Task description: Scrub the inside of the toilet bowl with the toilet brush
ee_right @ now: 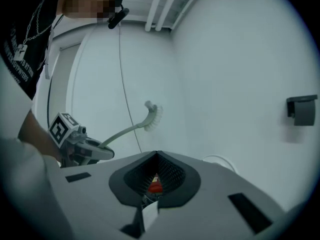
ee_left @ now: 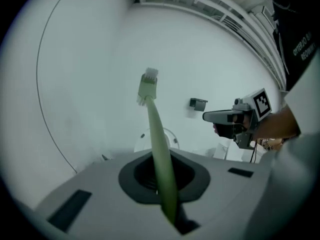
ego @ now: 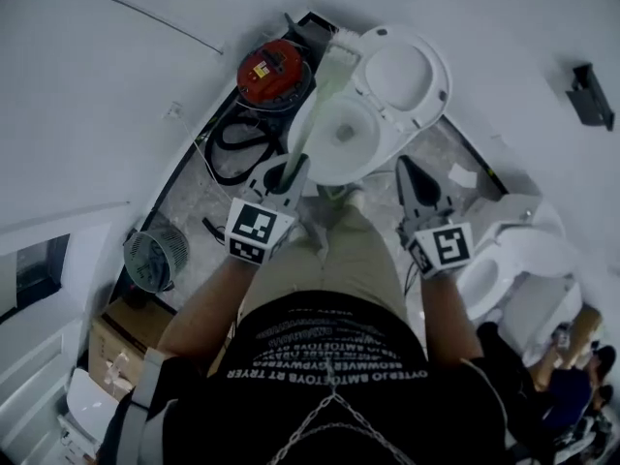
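Observation:
In the head view the white toilet bowl (ego: 339, 141) stands ahead of my knees with its lid (ego: 407, 71) raised. My left gripper (ego: 289, 170) is shut on the handle of the pale green toilet brush (ego: 325, 90). The brush slants up over the bowl's left rim, and its white bristle head (ego: 342, 46) is up in the air, outside the bowl. In the left gripper view the handle (ee_left: 159, 149) passes between the jaws and the head (ee_left: 148, 81) points at the wall. My right gripper (ego: 409, 174) hovers to the right of the bowl, shut and holding nothing. The right gripper view shows its jaws (ee_right: 155, 179) meeting.
A red canister (ego: 273, 71) and a black hose (ego: 232, 148) lie on the floor left of the toilet. A round fan (ego: 155, 256) and a cardboard box (ego: 116, 342) sit nearer left. A second white toilet (ego: 513, 260) stands at right, and a dark holder (ego: 591, 95) hangs on the wall.

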Action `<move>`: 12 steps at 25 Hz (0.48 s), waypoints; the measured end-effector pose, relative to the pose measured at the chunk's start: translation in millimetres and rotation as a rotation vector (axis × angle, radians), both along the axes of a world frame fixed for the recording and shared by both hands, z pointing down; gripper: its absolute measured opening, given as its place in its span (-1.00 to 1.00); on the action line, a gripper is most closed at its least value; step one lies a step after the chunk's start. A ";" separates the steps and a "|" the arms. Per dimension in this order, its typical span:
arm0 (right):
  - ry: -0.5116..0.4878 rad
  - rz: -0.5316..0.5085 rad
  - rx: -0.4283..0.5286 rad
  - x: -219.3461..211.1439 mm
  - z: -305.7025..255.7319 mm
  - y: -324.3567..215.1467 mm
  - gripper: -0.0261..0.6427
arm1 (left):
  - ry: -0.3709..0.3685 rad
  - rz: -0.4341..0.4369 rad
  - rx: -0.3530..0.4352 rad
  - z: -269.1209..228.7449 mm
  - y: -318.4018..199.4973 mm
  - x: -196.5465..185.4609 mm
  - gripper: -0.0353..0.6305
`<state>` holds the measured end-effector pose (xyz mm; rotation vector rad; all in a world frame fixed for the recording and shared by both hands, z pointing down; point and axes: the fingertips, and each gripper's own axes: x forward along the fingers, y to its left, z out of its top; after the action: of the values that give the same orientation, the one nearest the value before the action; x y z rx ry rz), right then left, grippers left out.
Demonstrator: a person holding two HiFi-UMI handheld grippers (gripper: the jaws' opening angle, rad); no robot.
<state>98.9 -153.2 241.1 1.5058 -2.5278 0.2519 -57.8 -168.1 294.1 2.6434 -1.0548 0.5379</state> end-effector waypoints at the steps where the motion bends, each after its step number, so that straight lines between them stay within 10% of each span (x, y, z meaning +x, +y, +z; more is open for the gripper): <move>1: -0.007 -0.005 0.015 -3.7 -13.2 2.3 -0.92 | 0.005 -0.004 0.019 -15.2 0.6 -2.3 -0.89; 12: 0.090 0.001 0.096 3.5 -72.0 29.8 -0.92 | 0.123 -0.049 0.190 -141.3 14.7 -26.7 -0.89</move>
<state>102.4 -123.5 169.0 1.5158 -2.5008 0.0619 -84.5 -153.4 152.7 2.7623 -1.1817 0.2726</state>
